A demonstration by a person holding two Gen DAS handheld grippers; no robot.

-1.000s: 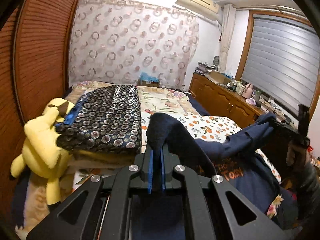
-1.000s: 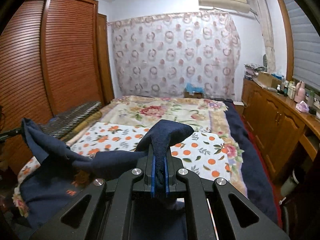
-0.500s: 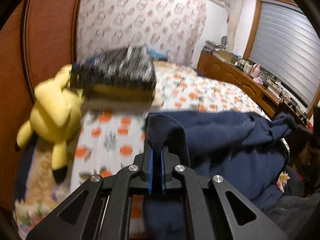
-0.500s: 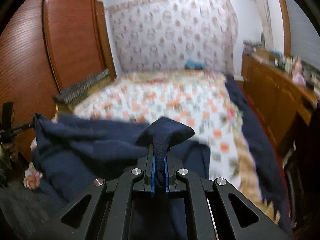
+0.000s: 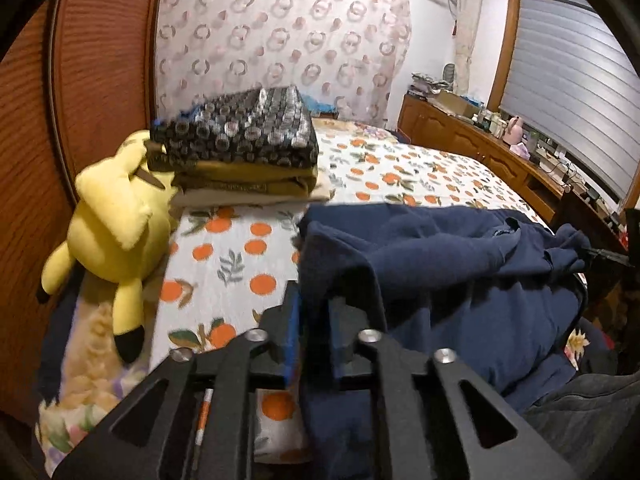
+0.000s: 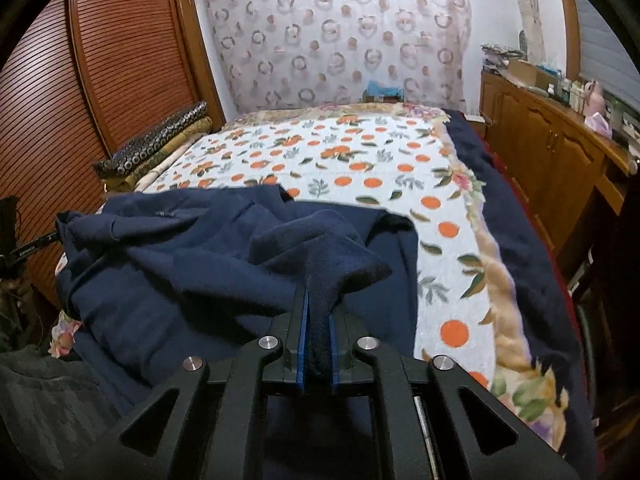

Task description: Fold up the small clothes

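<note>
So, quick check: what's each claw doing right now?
Left claw: jaws opening, navy garment still between them, pads no longer pinching it.
Right claw: jaws opening, a fold of the navy garment still fills the gap.

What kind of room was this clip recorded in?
Most likely a home bedroom: a bed with an orange-print cover, a slatted wooden wardrobe, and a yellow plush toy beside a stack of folded clothes.

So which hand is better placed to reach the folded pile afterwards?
Left. The folded pile lies close ahead of the left gripper; the right gripper sees it far across the navy garment. Both grippers' fingers are opening, cloth between them.
</note>
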